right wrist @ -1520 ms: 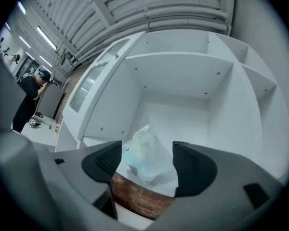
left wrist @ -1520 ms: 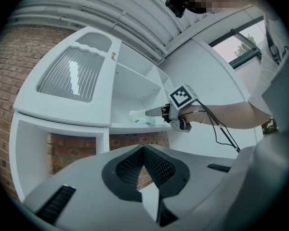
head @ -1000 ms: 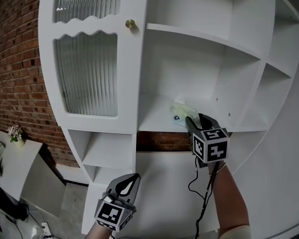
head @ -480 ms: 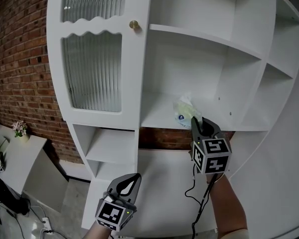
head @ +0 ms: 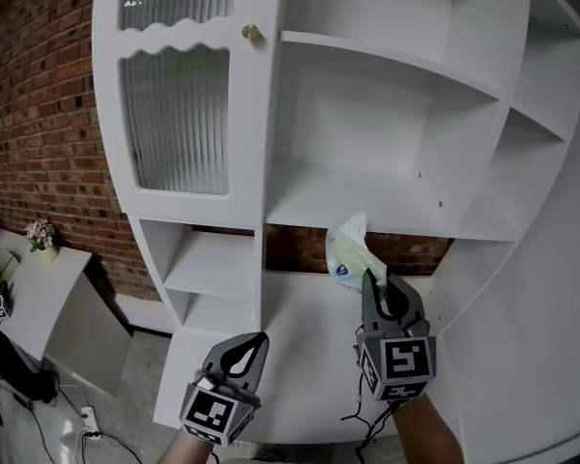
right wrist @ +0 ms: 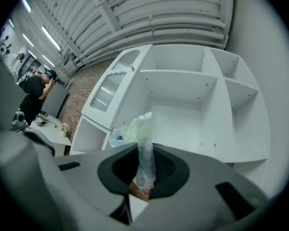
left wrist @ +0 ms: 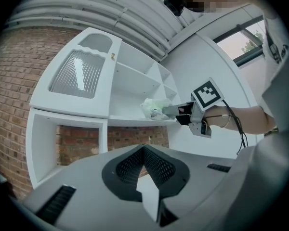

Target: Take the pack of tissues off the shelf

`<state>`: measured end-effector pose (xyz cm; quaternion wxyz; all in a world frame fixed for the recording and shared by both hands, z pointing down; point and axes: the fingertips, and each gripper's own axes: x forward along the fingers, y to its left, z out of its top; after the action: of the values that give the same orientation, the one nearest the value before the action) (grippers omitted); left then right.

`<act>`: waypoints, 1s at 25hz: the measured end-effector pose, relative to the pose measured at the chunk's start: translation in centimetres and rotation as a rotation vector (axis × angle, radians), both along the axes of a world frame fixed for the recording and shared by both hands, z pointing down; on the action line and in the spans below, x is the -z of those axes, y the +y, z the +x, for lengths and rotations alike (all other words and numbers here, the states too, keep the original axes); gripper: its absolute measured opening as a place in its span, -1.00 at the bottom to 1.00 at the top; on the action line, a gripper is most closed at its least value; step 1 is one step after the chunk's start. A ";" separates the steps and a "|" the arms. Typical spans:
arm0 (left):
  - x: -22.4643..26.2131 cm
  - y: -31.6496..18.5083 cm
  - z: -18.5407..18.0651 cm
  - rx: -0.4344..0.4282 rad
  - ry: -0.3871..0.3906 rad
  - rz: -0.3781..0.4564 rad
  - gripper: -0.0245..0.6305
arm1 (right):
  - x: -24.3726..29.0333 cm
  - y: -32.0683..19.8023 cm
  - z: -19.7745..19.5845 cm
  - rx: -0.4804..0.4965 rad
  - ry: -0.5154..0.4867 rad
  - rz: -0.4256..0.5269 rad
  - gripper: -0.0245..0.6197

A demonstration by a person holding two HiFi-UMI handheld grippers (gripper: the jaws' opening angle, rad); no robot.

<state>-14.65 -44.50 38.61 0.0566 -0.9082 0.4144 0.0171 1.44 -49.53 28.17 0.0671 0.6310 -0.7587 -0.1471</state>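
The pack of tissues (head: 349, 251), a soft clear-wrapped pale green packet with a blue label, hangs in the air just in front of and below the middle shelf (head: 309, 206) of the white cabinet. My right gripper (head: 377, 288) is shut on its wrapper from below. In the right gripper view the wrapper (right wrist: 143, 143) stands pinched between the jaws, with the bare shelf (right wrist: 183, 124) behind it. The left gripper view shows the pack (left wrist: 154, 108) held off the shelf edge. My left gripper (head: 244, 356) stays low at the bottom left, shut and holding nothing.
The cabinet has a ribbed-glass door (head: 174, 114) with a brass knob (head: 250, 33) at the left and open cubbies (head: 208, 264) under it. A brick wall (head: 39, 114) stands behind. A small table with flowers (head: 41, 235) is at the far left. A person (right wrist: 36, 95) stands far off.
My right gripper has shut on the pack and drawn it off the shelf, down and toward me. The left gripper has barely moved.
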 end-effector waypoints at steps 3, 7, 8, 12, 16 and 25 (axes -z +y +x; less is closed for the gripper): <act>-0.4 0.9 0.1 0.005 0.000 -0.004 -0.89 | -3.2 2.1 -0.1 0.031 -0.032 -0.036 -0.82; -1.1 2.0 -0.2 0.030 -0.001 -0.022 -0.89 | -7.0 4.7 -0.1 0.063 -0.061 -0.085 -0.82; -1.2 2.2 -0.2 0.034 0.004 -0.021 -0.89 | -7.8 5.3 -0.1 0.076 -0.073 -0.094 -0.82; -2.5 2.8 -0.7 0.061 0.002 -0.063 -0.89 | -10.7 7.9 -0.2 0.107 -0.122 -0.116 -0.82; -3.7 3.5 -0.5 0.050 0.017 -0.073 -0.89 | -13.2 10.0 -0.1 0.116 -0.149 -0.161 -0.82; -4.1 4.7 0.5 0.009 -0.009 -0.054 -0.89 | -13.9 11.2 0.3 0.150 -0.191 -0.158 -0.82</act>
<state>-14.15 -39.83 42.69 0.0343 -0.9076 0.4184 0.0014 1.71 -38.33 42.03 0.0328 0.5764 -0.8159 -0.0310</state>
